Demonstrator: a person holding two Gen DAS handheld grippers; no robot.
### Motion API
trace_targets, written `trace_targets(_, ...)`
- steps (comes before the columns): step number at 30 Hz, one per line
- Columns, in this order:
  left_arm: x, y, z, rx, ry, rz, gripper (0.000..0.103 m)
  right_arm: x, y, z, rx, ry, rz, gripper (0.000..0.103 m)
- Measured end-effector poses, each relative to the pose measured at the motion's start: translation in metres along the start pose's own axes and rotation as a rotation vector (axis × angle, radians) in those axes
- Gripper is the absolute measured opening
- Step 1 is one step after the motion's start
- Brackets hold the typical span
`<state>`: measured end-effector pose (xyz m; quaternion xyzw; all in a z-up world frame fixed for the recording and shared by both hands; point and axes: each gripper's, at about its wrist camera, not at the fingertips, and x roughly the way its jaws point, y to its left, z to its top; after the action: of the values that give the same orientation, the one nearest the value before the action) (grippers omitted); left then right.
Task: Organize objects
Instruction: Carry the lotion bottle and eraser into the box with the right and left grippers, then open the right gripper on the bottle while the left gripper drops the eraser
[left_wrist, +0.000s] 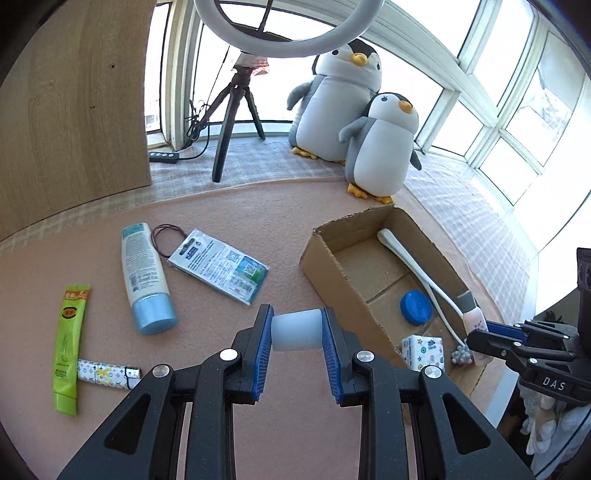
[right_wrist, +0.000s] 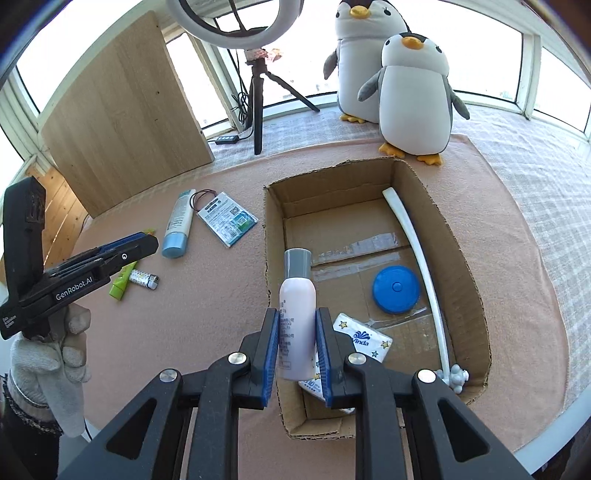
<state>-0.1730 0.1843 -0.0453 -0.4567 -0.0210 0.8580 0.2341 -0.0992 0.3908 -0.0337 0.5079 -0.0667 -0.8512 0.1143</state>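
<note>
Pink mat (left_wrist: 258, 206) beside bay windows (left_wrist: 509, 110)

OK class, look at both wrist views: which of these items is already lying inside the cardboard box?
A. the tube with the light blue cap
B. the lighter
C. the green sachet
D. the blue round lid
D: the blue round lid lies on the floor of the cardboard box, while the other three things lie out on the pink mat.
</note>
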Motion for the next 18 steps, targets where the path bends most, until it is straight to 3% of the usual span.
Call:
trace_targets(10, 0.041, -0.07, 0.01, 0.062, 0.036, -0.058, 0.029, -0.013, -0.049, -0.014, 0.058, -0.007, -0.04, 0.018)
trace_targets(12, 0.044, -0.075, 0.012, 0.053, 0.043, -0.081, 0.032, -0.015, -0.054, -0.014, 0.061, -0.009, -0.044, 0.018)
trace_targets(14, 0.045, -0.077, 0.013, 0.035, 0.051, -0.093, 0.048, -0.016, -0.058, -0.014, 0.06, -0.014, -0.035, 0.019)
trace_targets(15, 0.043, -0.077, 0.014, 0.033, 0.036, -0.081, 0.052, -0.018, -0.06, -0.015, 0.061, -0.018, -0.021, 0.022)
trace_targets(17, 0.04, -0.074, 0.015, 0.031, 0.027, -0.068, 0.057, -0.02, -0.062, -0.015, 0.073, -0.019, -0.011, 0.053)
trace_targets(18, 0.039, -0.072, 0.015, 0.027, 0.028, -0.066, 0.057, -0.022, -0.063, -0.015, 0.077, -0.03, -0.009, 0.058)
